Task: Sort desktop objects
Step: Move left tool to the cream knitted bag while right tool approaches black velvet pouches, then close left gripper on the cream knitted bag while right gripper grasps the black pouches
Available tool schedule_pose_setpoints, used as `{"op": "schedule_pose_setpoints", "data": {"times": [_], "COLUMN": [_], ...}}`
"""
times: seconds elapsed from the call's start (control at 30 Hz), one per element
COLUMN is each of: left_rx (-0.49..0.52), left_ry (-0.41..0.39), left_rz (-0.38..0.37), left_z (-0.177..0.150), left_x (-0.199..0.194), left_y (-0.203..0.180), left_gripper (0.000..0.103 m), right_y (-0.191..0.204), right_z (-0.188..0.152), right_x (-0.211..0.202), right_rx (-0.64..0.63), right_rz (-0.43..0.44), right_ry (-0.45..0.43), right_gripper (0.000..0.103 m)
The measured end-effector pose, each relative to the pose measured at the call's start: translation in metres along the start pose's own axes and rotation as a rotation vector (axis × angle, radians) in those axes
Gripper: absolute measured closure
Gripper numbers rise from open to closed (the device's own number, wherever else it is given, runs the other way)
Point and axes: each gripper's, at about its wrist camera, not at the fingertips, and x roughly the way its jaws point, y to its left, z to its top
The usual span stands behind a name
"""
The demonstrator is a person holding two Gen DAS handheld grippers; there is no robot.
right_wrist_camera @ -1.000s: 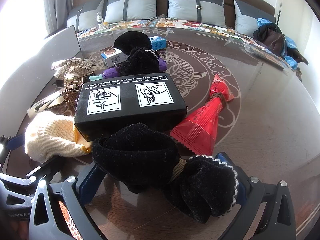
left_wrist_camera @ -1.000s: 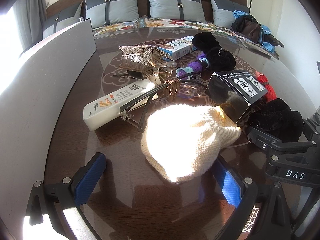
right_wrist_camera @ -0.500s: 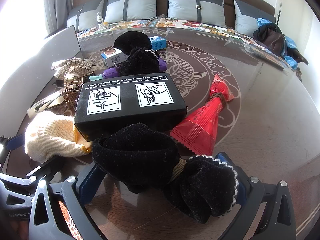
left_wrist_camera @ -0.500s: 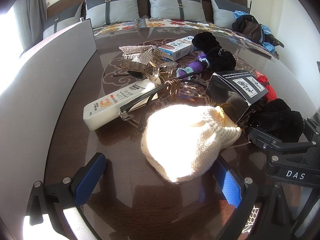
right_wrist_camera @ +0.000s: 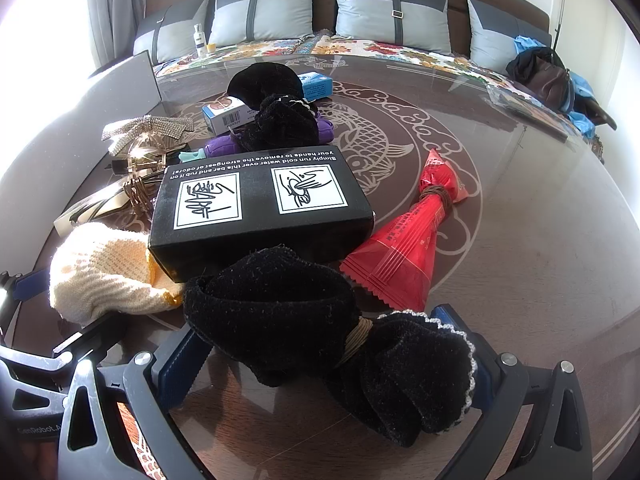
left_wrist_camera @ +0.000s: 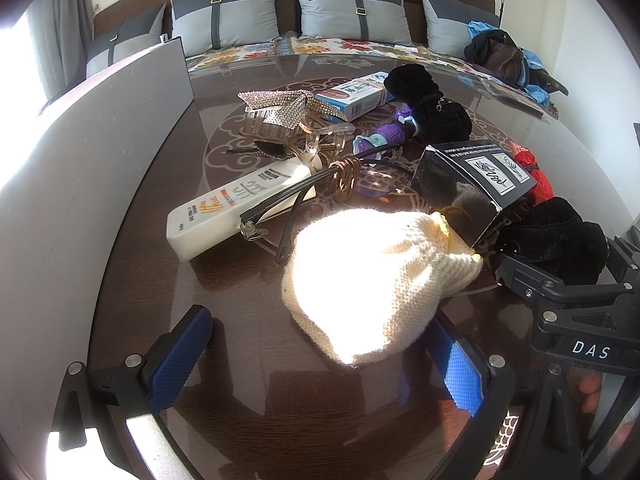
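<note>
Two black scrunchies [right_wrist_camera: 328, 336] [right_wrist_camera: 280, 120], one black box [right_wrist_camera: 260, 196], one cream hat [left_wrist_camera: 372, 276], one red packet [right_wrist_camera: 412, 244], four pillows [right_wrist_camera: 256, 12].

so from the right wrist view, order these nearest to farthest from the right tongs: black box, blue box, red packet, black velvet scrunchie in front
1. black velvet scrunchie, lying between the right tongs
2. black box, just behind it, centre-left
3. red packet, right of the box; its near end is about level with the box, so these two are close
4. blue box, far back, centre
</note>
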Motion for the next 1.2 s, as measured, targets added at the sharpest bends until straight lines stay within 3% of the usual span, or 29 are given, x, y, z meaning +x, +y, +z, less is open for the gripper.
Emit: {"op": "schedule_pose_setpoints", "data": {"times": [0.17, 0.33, 0.5, 0.63, 0.77, 0.9, 1.07, 1.2], "left_rx": [0.008, 0.112, 0.114, 0.16, 0.247, 0.302, 0.254, 0.325], "left_ry": [0.005, 0.048, -0.062, 0.004, 0.069, 0.096, 0.051, 0.078], "left_rz": [-0.008, -0.074, -0.105, -0.114, -0.216, -0.351, -0.263, -0.174], "left_z": [-0.002, -0.008, 0.02, 0.035, 0.02, 0.006, 0.023, 0.021], "left_x": [-0.002, -0.011, -0.032, -0.012, -0.007, -0.029, -0.033, -0.014], "left_y": [0.002, 0.004, -0.005, -0.03, -0.048, -0.047, -0.046, -0.066], "left_gripper": [0.0, 0.0, 0.0, 0.0, 0.0, 0.0, 0.0, 0.0], "right_y": [0.0, -0.007, -0.019, -0.02, -0.026, -0.046, -0.062, -0.065], "right_z": [0.0, -0.014, -0.03, -0.031, -0.039, -0.063, -0.073, -0.061], "right_x": [0.0, -0.009, -0.022, -0.023, -0.031, -0.048, -0.063, -0.079], "right_rx": [0.0, -0.038, 0.0, 0.002, -0.048, -0.081, -0.061, -0.003], "right_rz": [0.001, 0.028, 0.005, 0.004, 0.043, 0.066, 0.162, 0.228], "right_ry": [0.0, 0.001, -0.015, -0.016, -0.008, 0.004, 0.014, 0.008], "right_gripper": [0.0, 0.0, 0.0, 0.0, 0.0, 0.0, 0.0, 0.0]}}
